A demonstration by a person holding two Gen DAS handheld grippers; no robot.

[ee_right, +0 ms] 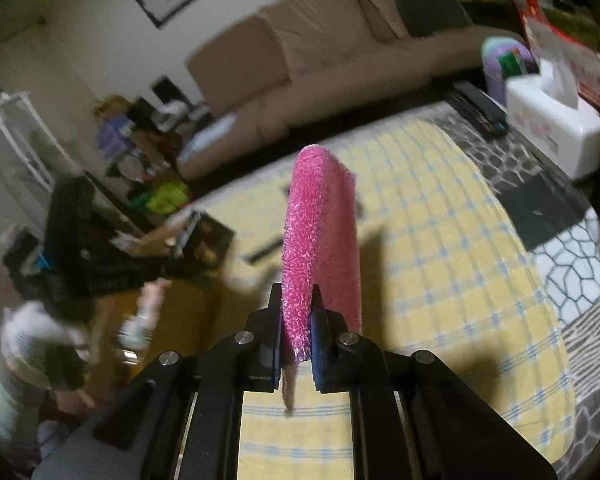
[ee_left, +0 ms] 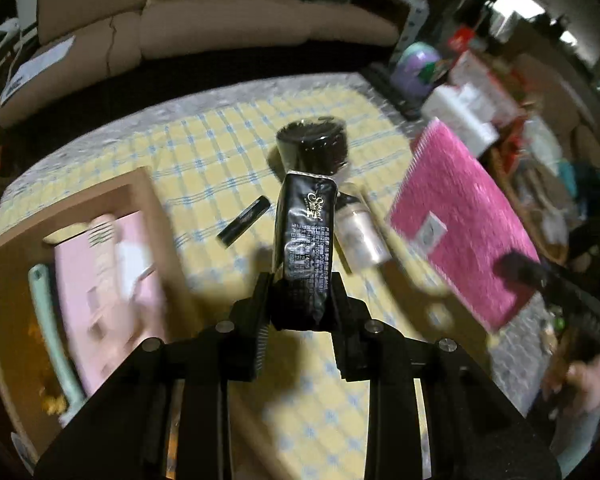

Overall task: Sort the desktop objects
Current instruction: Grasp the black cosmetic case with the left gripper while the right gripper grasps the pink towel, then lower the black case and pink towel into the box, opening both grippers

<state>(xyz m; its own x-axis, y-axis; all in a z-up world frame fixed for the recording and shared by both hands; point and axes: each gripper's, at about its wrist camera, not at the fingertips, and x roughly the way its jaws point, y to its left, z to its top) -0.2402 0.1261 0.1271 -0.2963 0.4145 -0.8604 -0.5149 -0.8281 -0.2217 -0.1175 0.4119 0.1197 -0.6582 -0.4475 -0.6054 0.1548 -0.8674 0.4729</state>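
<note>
Left gripper (ee_left: 300, 300) jaws clamped on black packet (ee_left: 306, 236); right gripper (ee_right: 296, 320) jaws pinching pink cloth (ee_right: 320, 240)

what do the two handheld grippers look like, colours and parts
Both are black, angular frames with round silver bolt heads. The left gripper has black fingers, one with a ribbed pad face. The right gripper carries blue pads on its fingers.
</note>
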